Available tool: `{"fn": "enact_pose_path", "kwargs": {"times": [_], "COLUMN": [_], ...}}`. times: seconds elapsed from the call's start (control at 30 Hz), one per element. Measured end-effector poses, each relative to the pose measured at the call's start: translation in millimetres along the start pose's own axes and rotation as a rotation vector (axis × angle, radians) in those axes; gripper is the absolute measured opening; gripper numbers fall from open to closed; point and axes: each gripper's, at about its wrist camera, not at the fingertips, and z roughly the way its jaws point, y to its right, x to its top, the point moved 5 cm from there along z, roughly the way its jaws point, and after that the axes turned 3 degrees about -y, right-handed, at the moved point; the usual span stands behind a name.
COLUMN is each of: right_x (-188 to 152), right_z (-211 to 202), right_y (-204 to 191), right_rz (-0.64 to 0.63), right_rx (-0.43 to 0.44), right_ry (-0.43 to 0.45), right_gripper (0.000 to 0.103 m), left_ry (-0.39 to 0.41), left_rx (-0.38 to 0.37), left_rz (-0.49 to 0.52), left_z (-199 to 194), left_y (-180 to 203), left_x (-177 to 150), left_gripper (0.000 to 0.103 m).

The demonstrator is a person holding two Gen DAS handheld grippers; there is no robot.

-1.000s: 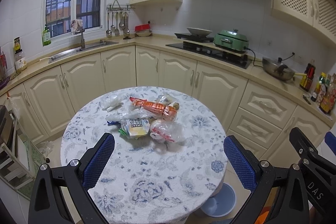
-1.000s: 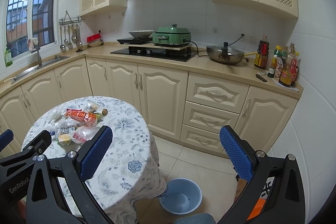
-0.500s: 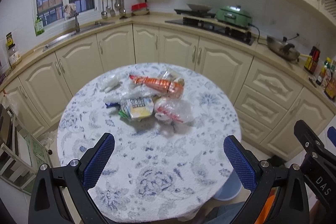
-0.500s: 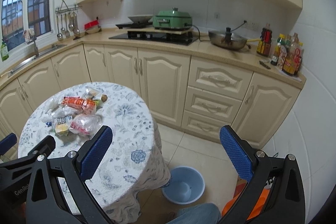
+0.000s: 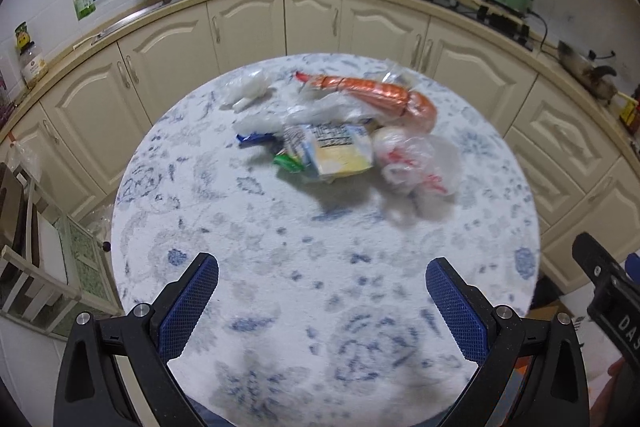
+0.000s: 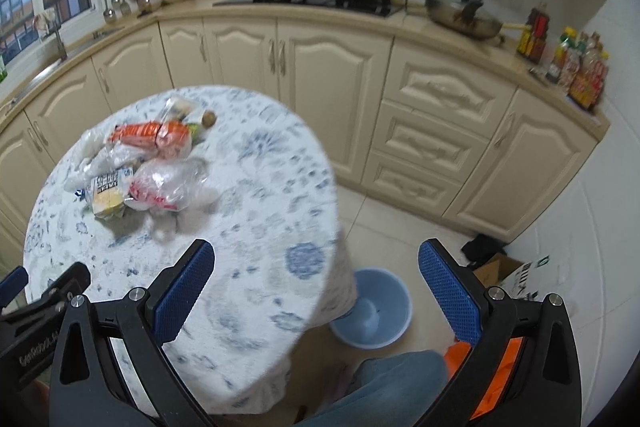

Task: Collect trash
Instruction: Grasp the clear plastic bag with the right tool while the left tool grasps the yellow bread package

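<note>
The trash lies in one loose heap on the round desk (image 5: 320,267) with the blue-flowered cloth, toward its far side, at about 12 o'clock from the left hand-held gripper (image 5: 322,303). In the heap are an orange snack bag (image 5: 376,95), a yellow carton (image 5: 340,155), a clear bag with red print (image 5: 416,163), a white crumpled wrapper (image 5: 250,91) at the 10 o'clock edge, and small blue and green wrappers tucked under the carton. The pieces touch or overlap, so taking one will likely drag its neighbours.

The left hand-held gripper hangs over the near part of the desk, jaws spread wide and empty, lined up with the heap; this reads as the approach to a first pick. The right hand-held gripper (image 6: 316,291) is also spread and holds nothing. It sits off the desk's right edge, with the heap at its 10 o'clock and a pale blue bin (image 6: 372,311) on the floor just past the cloth's hem, a sensible spot to drop what is collected.

Both views are smeared by motion, so print on the packets cannot be read. A small brown round thing (image 6: 209,118) beside the orange bag is unclear. The bin is partly hidden by the cloth, and its inside looks bare as far as it shows. Only a trouser leg of the person shows, low in the right view.
</note>
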Motion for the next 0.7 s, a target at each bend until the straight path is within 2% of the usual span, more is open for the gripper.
{"fn": "enact_pose_path", "kwargs": {"times": [0.27, 0.5, 0.7], "right_x": [7.2, 24.6, 38.8], "right_z": [45.6, 74.7, 105.4], "right_y": [-49.2, -95.7, -123.1], "right_rz": [0.041, 0.019, -0.018], "right_rx": [0.088, 0.127, 0.066], "right_ry": [-0.102, -0.152, -0.176], "right_gripper": [0.103, 0.103, 0.103], "left_ry": [-0.078, -0.092, -0.111], "left_rx": [-0.018, -0.021, -0.06], "left_rz": [-0.046, -0.071, -0.066], "left_z": [49.2, 75.6, 95.5], "left_y": [-45.0, -73.2, -81.7], "left_x": [8.0, 26.3, 42.1], "left_gripper": [0.101, 0.101, 0.098]}}
